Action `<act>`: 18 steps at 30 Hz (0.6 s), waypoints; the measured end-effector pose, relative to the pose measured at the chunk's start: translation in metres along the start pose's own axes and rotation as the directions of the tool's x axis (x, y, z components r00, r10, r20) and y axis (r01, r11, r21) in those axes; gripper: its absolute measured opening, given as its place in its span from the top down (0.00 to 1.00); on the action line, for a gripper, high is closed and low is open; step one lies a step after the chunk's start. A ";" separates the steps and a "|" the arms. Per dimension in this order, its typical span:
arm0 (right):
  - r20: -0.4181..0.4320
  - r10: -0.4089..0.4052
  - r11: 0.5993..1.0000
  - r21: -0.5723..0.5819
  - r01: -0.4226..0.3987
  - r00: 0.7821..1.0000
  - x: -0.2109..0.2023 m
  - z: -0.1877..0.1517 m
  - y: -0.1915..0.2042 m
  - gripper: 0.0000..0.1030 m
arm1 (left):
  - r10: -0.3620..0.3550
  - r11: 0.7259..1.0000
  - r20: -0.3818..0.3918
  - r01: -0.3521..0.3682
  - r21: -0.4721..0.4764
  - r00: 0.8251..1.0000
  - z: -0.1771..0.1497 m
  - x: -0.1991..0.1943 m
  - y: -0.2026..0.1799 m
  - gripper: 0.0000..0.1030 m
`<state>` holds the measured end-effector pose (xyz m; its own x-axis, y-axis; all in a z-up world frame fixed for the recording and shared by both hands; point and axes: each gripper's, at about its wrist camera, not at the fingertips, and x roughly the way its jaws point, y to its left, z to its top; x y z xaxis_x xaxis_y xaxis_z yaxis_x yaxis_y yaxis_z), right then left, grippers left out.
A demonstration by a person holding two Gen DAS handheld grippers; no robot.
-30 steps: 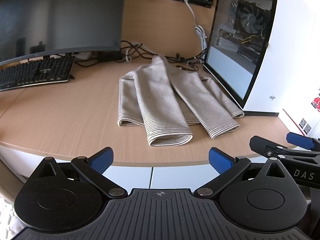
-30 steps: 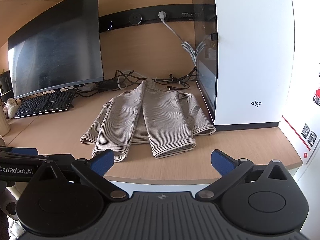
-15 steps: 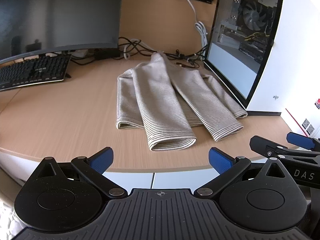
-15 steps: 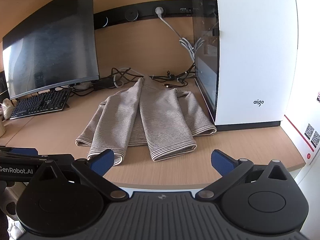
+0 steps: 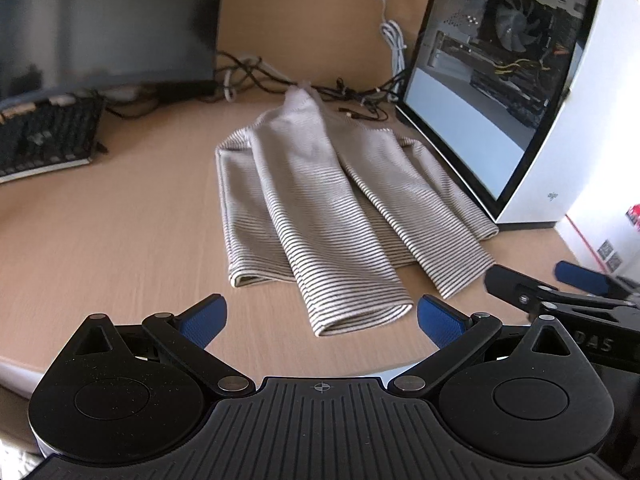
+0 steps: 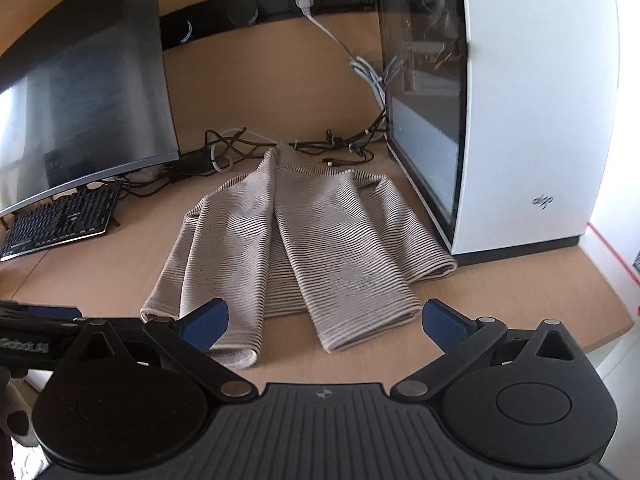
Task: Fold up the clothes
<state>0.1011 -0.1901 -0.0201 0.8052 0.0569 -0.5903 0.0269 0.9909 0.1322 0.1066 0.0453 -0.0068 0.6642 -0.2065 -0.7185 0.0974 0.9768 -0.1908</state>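
A grey striped sweater [image 5: 320,208] lies flat on the wooden desk [image 5: 120,220], both sleeves folded down over the body, cuffs toward me. It also shows in the right wrist view [image 6: 312,248]. My left gripper [image 5: 320,320] is open and empty, just short of the left sleeve's cuff [image 5: 360,312]. My right gripper [image 6: 324,324] is open and empty, just short of the right sleeve's cuff [image 6: 368,328]. The right gripper shows at the right edge of the left wrist view [image 5: 560,288].
A white computer case [image 6: 532,112] with a glass side stands right of the sweater. A curved monitor [image 6: 80,112] and a black keyboard [image 6: 60,220] stand at the left. Tangled cables [image 6: 280,148] lie behind the collar. The desk's front edge [image 5: 120,364] is close below the grippers.
Both grippers have moved forward and closer to the sweater's cuffs. The sweater has not moved.
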 end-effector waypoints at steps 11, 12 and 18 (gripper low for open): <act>-0.087 -0.108 0.985 0.125 0.119 0.990 0.029 0.023 0.037 0.00 | -0.169 0.983 -0.102 0.161 -0.089 0.980 0.051 0.031 0.075 0.00; -0.086 -0.124 0.982 0.130 0.134 0.989 0.029 0.026 0.039 0.00 | -0.193 0.978 -0.108 0.183 -0.095 0.975 0.055 0.037 0.077 0.00; -0.061 -0.141 0.973 0.175 0.150 0.988 0.032 0.041 0.029 0.00 | -0.290 0.954 -0.082 0.282 -0.101 0.953 0.082 0.076 0.075 0.00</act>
<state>0.1525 -0.1647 -0.0026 0.7559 -0.0762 -0.6502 0.2501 0.9515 0.1793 0.2253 0.1079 -0.0206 0.5441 -0.4850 -0.6847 0.2048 0.8681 -0.4522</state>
